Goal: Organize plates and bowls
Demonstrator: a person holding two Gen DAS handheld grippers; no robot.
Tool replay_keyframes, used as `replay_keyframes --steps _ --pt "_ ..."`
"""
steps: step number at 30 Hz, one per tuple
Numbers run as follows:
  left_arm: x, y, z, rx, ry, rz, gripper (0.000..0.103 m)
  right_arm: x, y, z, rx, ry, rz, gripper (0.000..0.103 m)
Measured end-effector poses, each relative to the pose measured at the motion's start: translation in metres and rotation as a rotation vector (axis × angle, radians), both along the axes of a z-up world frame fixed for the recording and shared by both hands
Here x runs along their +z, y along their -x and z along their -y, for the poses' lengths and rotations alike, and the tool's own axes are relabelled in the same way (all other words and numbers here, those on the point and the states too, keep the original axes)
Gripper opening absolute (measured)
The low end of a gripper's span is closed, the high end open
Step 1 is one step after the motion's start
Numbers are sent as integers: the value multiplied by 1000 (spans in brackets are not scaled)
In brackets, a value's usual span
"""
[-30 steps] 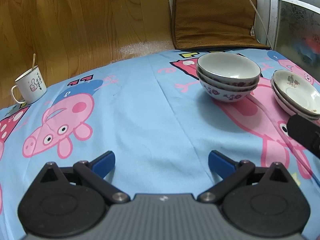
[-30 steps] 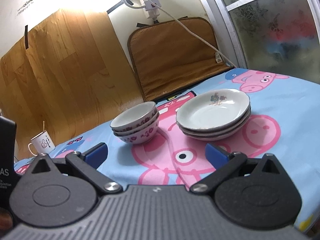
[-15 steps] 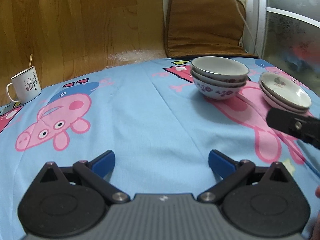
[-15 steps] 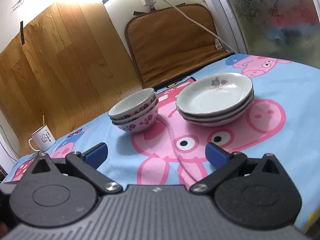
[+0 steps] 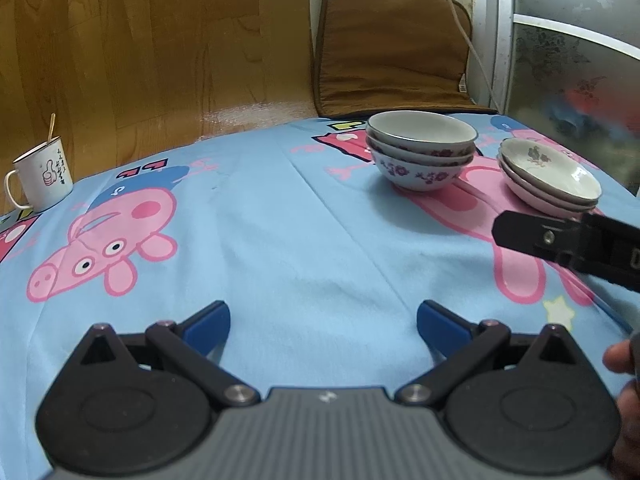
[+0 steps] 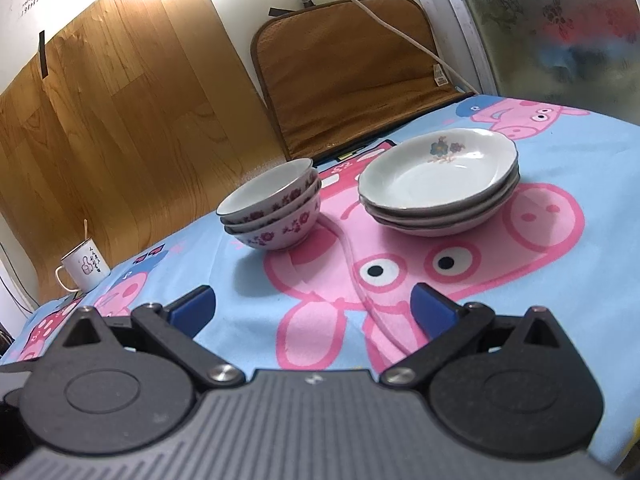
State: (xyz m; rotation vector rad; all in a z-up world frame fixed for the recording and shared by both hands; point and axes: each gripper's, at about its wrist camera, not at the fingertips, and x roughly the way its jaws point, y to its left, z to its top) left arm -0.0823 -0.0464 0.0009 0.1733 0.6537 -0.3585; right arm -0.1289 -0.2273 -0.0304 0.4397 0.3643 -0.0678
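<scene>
A stack of three white bowls with purple flowers [image 5: 420, 152] [image 6: 272, 212] stands on the blue cartoon tablecloth [image 5: 304, 240]. Right of it is a stack of three shallow white plates with a flower print [image 5: 548, 176] [image 6: 436, 184]. My left gripper [image 5: 322, 326] is open and empty, held low over the cloth, well short of the bowls. My right gripper [image 6: 312, 308] is open and empty, in front of both stacks. Part of the right gripper's body shows in the left wrist view [image 5: 568, 244].
A white enamel mug with a stick in it [image 5: 42, 176] [image 6: 84, 266] stands at the far left. A brown cushion [image 5: 392, 56] leans on the back wall with a white cable [image 6: 400, 32] across it. A wood panel and a frosted glass door [image 6: 560, 28] border the table.
Both grippers have drawn back from the stacks, which look smaller and farther. Both stay open. The bowls and plates have not moved.
</scene>
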Motion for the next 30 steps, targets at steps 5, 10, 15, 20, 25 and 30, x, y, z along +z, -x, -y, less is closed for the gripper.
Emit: replay_keyframes --steps 5,10,15,20,25,30 --pt "1 3 -2 -21 12 -1 103 0 0 0 -1 -3 0 103" --pt "1 0 -3 -28 22 -8 103 1 -2 -3 -2 13 -16 103" --pt "1 -1 1 -26 5 -7 103 0 -4 -2 -3 -3 -4 103" --pt "0 -3 2 -25 2 -7 103 -2 -3 0 -2 -24 18 103" --pt "0 -4 1 -34 2 -10 103 -5 0 6 7 -60 46 103" --pt "1 -5 2 -46 -6 -14 103 -6 1 8 15 -72 59 103"
